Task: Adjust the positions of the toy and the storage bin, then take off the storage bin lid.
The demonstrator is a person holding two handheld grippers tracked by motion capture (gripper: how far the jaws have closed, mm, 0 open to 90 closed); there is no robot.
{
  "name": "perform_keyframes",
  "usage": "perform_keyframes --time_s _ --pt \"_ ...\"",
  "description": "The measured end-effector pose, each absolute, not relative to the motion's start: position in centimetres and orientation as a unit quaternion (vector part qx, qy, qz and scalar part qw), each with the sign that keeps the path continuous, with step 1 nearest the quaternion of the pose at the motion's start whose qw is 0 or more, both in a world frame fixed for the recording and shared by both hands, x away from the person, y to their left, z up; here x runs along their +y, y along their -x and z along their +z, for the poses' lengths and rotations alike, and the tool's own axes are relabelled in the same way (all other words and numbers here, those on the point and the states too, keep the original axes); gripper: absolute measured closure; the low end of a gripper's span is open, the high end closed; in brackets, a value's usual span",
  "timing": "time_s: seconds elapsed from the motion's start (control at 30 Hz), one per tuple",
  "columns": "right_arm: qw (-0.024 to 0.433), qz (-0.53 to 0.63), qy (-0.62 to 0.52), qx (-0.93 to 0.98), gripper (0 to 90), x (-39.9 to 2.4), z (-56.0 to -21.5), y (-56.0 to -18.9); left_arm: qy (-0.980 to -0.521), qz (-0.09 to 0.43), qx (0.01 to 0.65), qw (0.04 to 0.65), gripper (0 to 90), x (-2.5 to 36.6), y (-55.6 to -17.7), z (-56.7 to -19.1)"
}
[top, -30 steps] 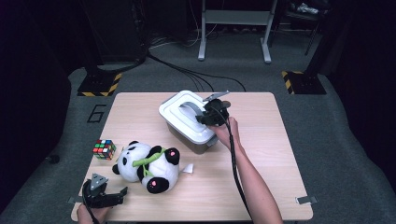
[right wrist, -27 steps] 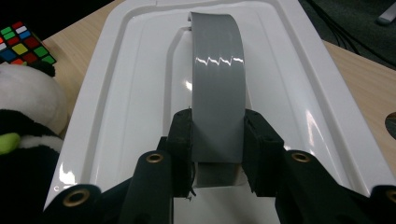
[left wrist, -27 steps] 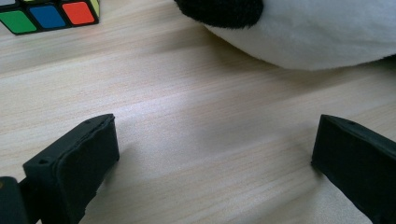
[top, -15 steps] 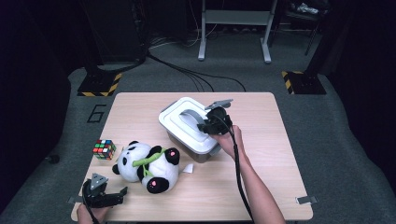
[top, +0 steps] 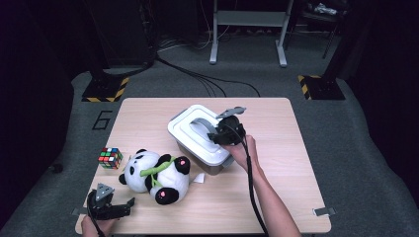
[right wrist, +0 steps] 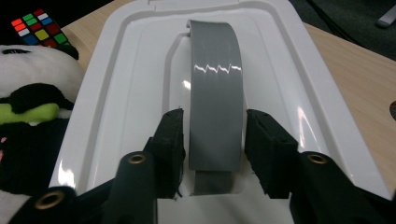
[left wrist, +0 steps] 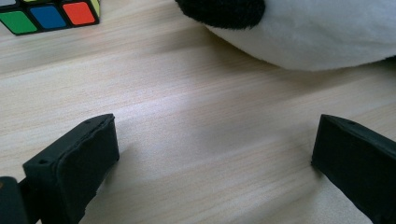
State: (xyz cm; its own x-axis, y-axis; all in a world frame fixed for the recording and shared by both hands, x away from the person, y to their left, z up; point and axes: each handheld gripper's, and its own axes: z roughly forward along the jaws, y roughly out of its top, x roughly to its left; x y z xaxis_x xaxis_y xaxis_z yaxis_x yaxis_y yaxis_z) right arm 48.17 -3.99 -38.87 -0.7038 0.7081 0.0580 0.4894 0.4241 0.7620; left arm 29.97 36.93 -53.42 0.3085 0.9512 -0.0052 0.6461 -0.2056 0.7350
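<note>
A white lidded storage box (top: pixel 191 140) with a grey arched handle (right wrist: pixel 215 88) sits mid-table. My right gripper (right wrist: pixel 214 123) straddles that handle; its jaws have just been opening, and each pad now stands a sliver off the handle's sides. In the high view the right gripper (top: pixel 220 132) hangs over the lid's right half. My left gripper (top: pixel 112 207) rests open at the near left corner of the table, and between its jaws (left wrist: pixel 215 135) lies only bare wood.
A plush panda (top: pixel 155 173) lies on its back left of the box, touching its near corner. A Rubik's cube (top: pixel 109 158) stands left of the panda. The wooden table (top: pixel 286 187) has free room on its right side.
The box and my right gripper have shifted toward the near side of the table, up against the panda. The left gripper has stayed put.
</note>
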Motion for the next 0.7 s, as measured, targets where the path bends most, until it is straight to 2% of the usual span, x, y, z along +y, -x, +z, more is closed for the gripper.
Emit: perform_keyframes --time_s 0.07,0.13,0.3,0.47,0.5,0.53,0.57,0.63,0.67,0.7 --pt "0.144 0.393 -0.363 0.833 38.1 -3.7 -38.7 -48.4 -0.740 0.234 0.540 0.326 0.2 36.9 -30.0 -53.4" --pt "0.147 0.390 -0.363 0.833 29.2 -3.4 -38.5 -48.8 -0.740 0.234 0.540 0.326 0.2 36.9 -30.0 -53.4" --pt "0.157 0.383 -0.356 0.838 20.6 -2.5 -37.9 -49.6 -0.737 0.235 0.542 0.329 0.2 36.9 -30.0 -53.5" --pt "0.160 0.383 -0.352 0.839 22.4 -2.0 -37.7 -50.1 -0.739 0.236 0.540 0.326 0.2 36.9 -30.0 -53.4" --pt "0.160 0.382 -0.349 0.841 27.5 -1.9 -37.7 -50.3 -0.737 0.236 0.543 0.328 0.2 36.9 -30.0 -53.4" --pt "0.160 0.382 -0.349 0.841 27.5 -1.9 -37.7 -50.3 -0.737 0.236 0.543 0.328 0.2 36.9 -30.0 -53.4" --pt "0.159 0.383 -0.346 0.842 37.4 -1.9 -37.6 -50.4 -0.740 0.232 0.542 0.325 0.2 36.9 -29.9 -53.4" --pt "0.158 0.386 -0.346 0.841 40.1 -1.9 -37.5 -50.4 -0.739 0.233 0.542 0.326 0.2 36.9 -29.9 -53.4" --pt "0.154 0.387 -0.347 0.840 44.8 -1.8 -37.5 -50.5 -0.739 0.233 0.542 0.326 0.2 36.9 -29.9 -53.4" --pt "0.154 0.387 -0.347 0.840 44.8 -1.8 -37.5 -50.5 -0.739 0.233 0.542 0.326 0.2 36.9 -29.9 -53.4"
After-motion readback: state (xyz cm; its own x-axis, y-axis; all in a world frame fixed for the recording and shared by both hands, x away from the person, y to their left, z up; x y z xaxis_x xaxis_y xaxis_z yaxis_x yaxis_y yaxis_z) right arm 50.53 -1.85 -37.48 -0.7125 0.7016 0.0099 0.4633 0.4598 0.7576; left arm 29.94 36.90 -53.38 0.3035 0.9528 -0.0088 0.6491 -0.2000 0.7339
